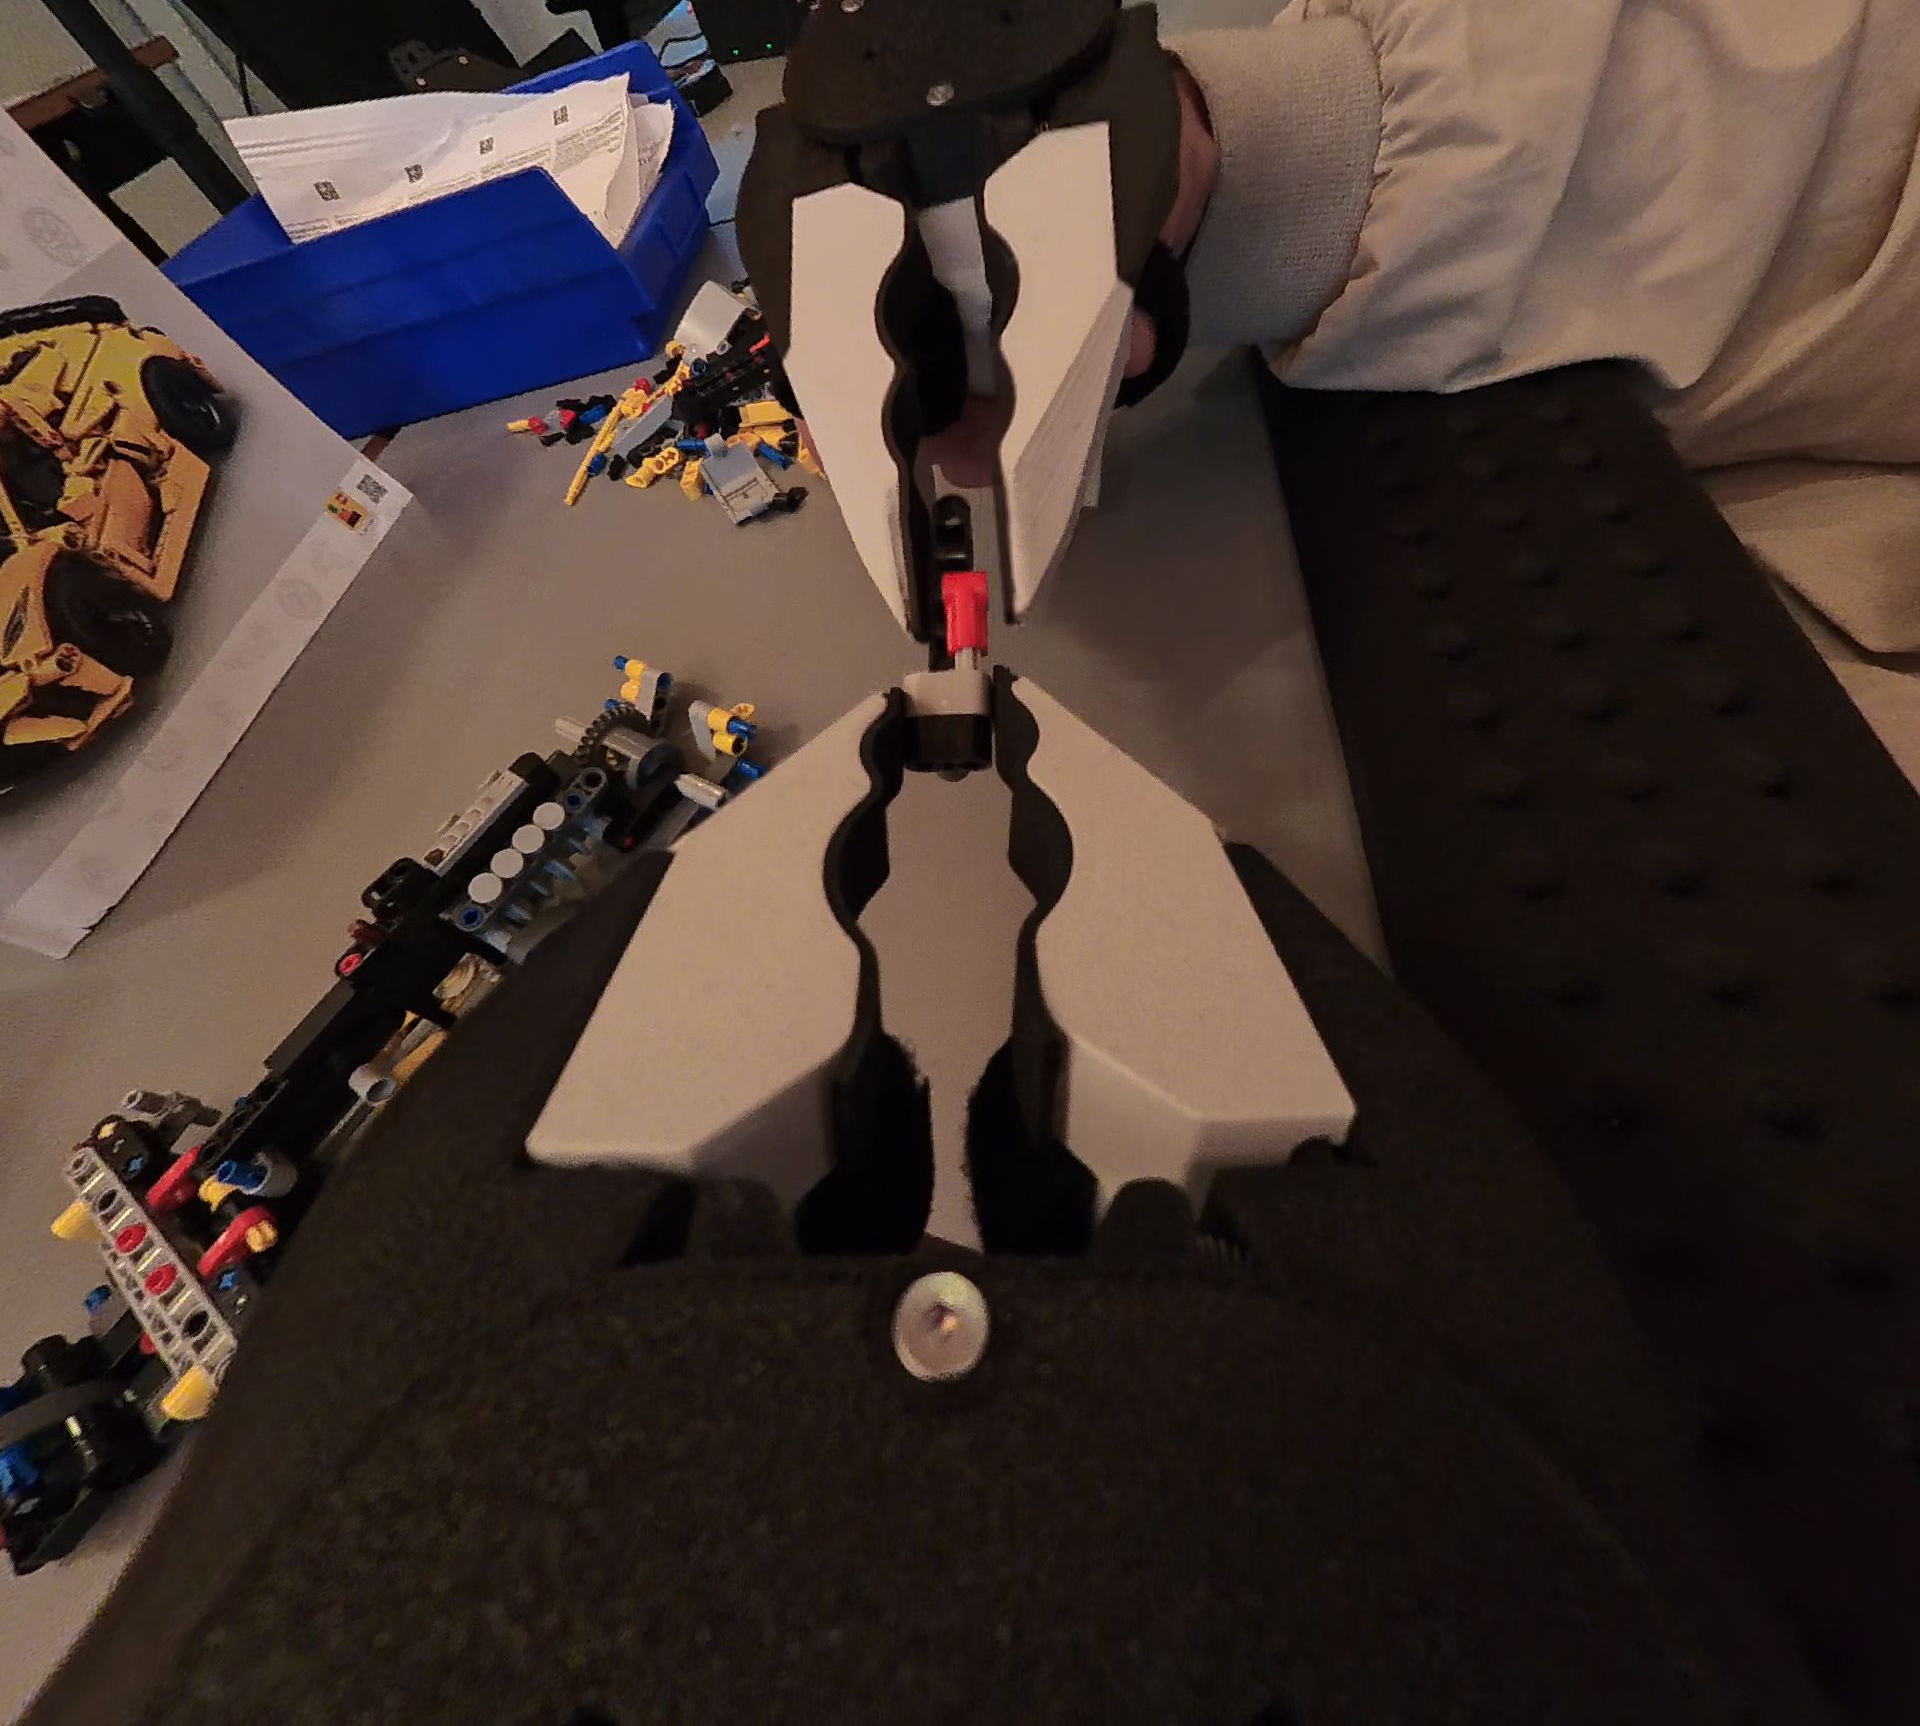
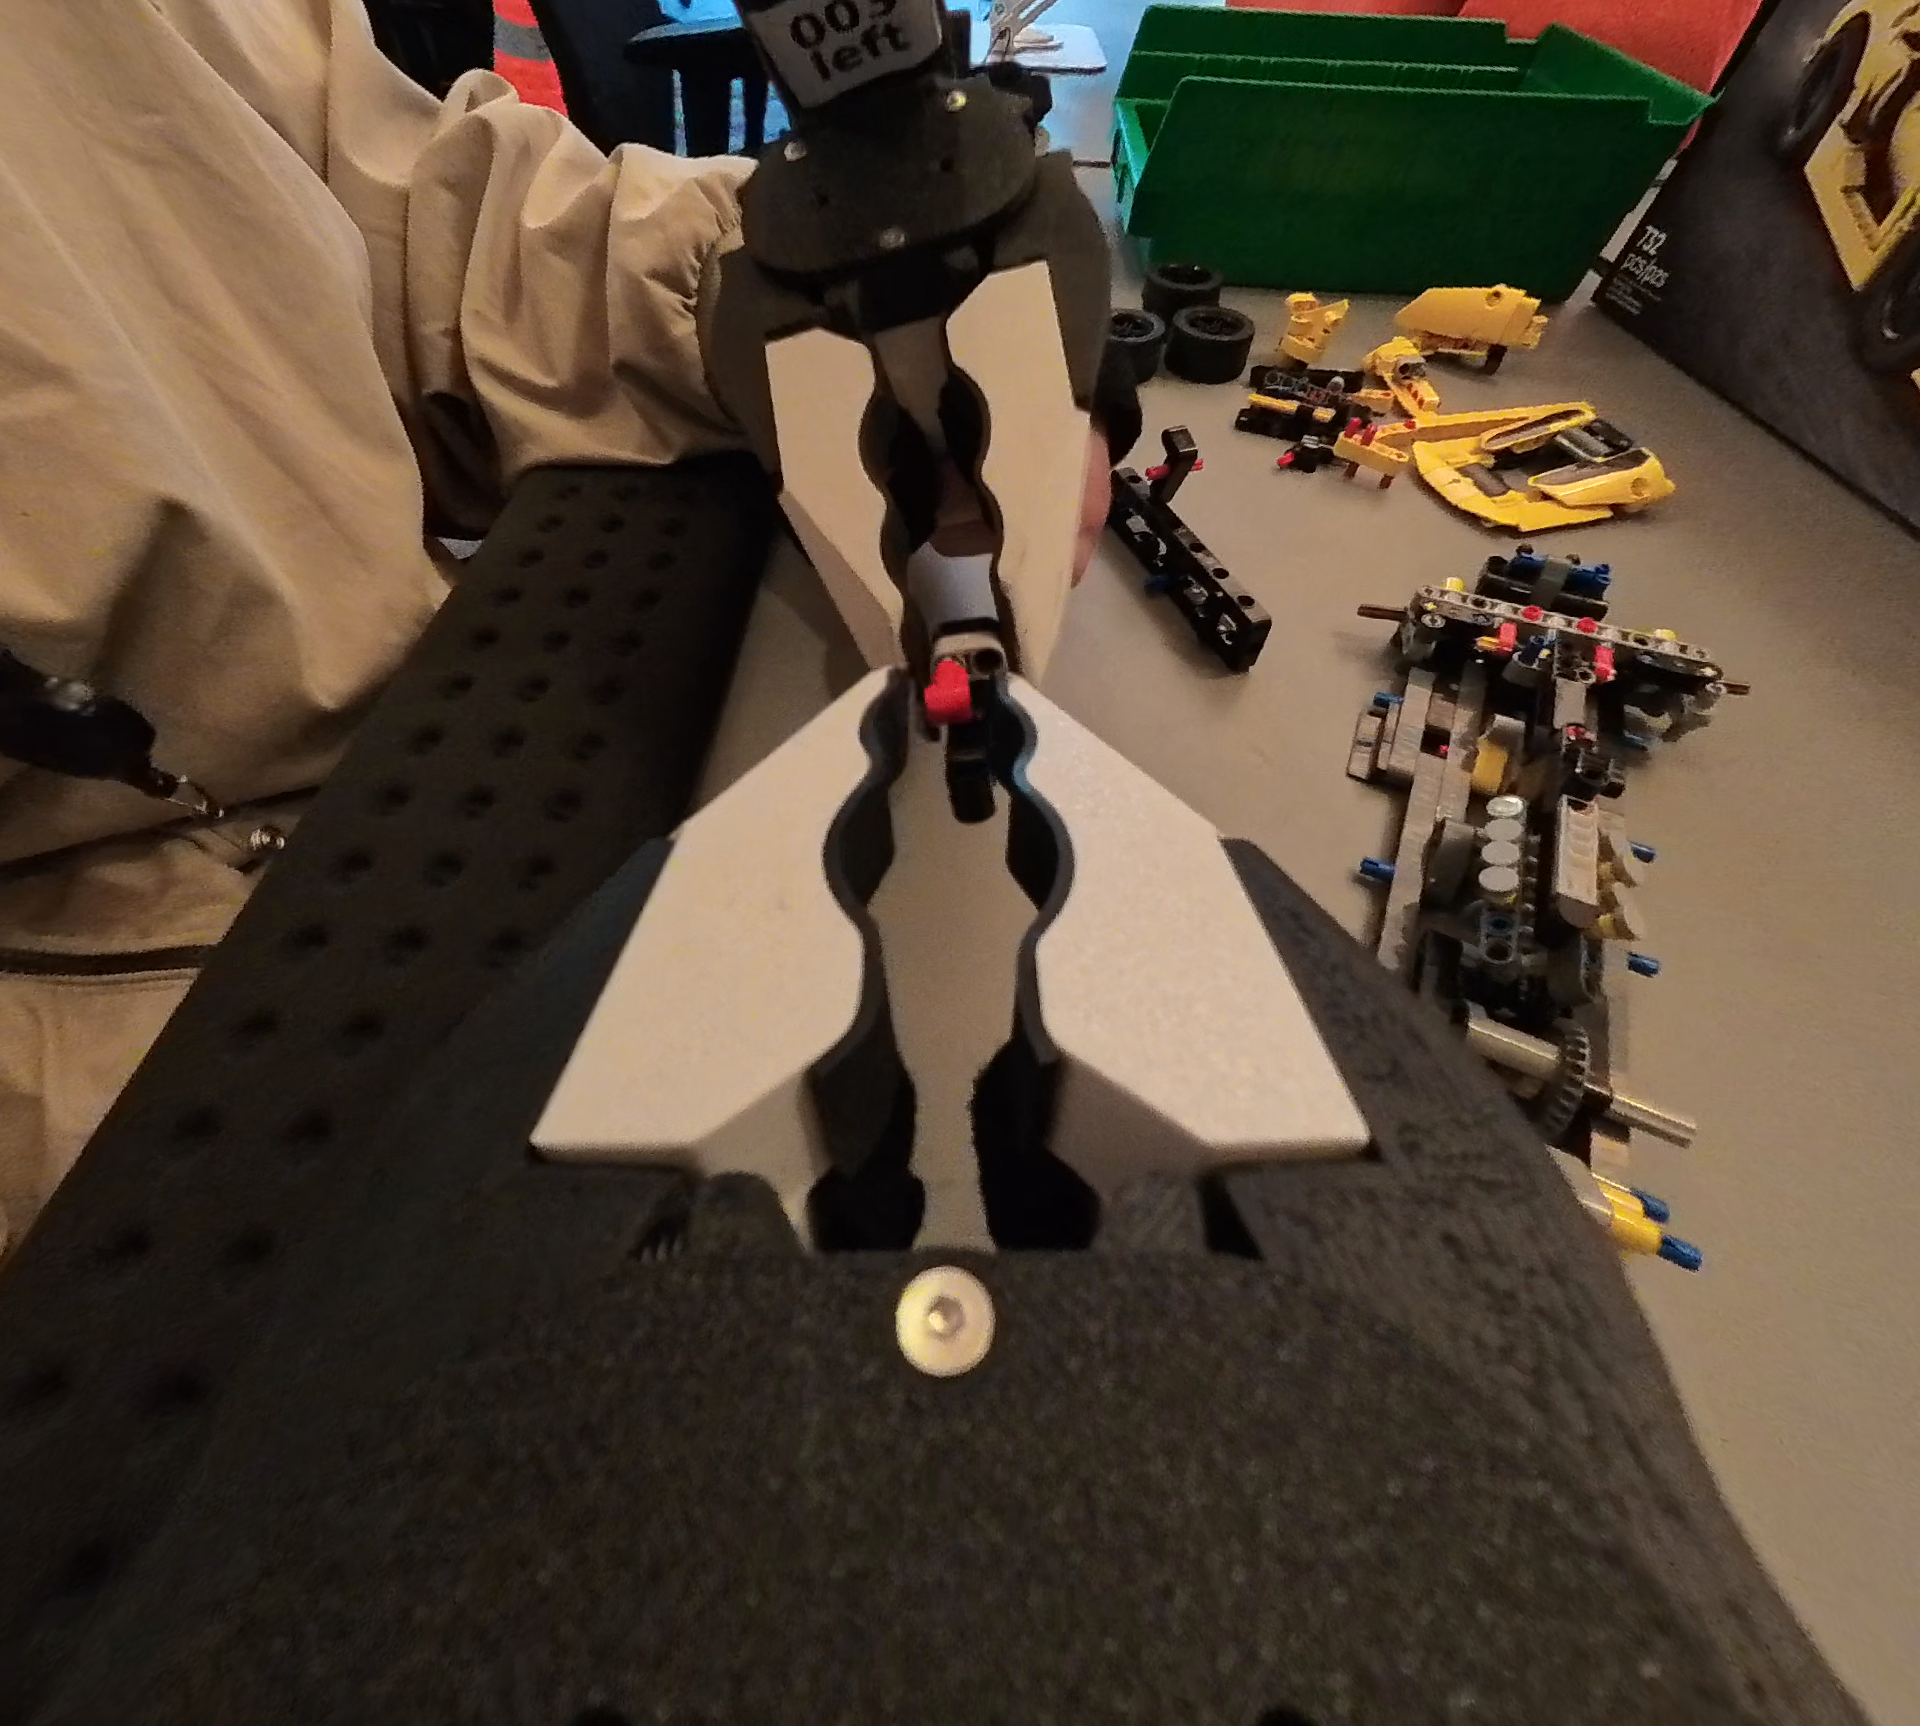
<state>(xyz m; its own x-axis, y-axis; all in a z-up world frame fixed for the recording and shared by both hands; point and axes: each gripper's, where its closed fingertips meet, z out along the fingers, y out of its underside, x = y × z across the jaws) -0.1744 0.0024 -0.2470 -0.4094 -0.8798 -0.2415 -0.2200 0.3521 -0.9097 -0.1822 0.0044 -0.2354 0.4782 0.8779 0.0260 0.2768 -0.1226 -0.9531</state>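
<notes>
My two grippers meet tip to tip above the grey table (image 1: 582, 637). In the left wrist view, my left gripper (image 1: 945, 689) is shut on a small grey-and-black building piece (image 1: 943, 720). The right gripper (image 1: 961, 622) comes in from above, shut on a small red-and-black piece (image 1: 962, 601); a thin light axle joins the two pieces. In the right wrist view, my right gripper (image 2: 954, 700) holds the red-and-black piece (image 2: 943, 697), and the left gripper (image 2: 961, 653) holds the grey piece (image 2: 951, 596) against it.
A half-built toy car chassis (image 1: 447, 928) (image 2: 1527, 793) lies beside the grippers. There is a blue bin with papers (image 1: 447, 294), a loose brick pile (image 1: 686, 429), a car-picture box (image 1: 104, 533), a green bin (image 2: 1382, 159), tyres (image 2: 1195, 326), yellow body panels (image 2: 1538, 461), a black beam (image 2: 1184, 564) and a black perforated pad (image 1: 1558, 637). My two grippers' fingertips are within a few centimetres of each other.
</notes>
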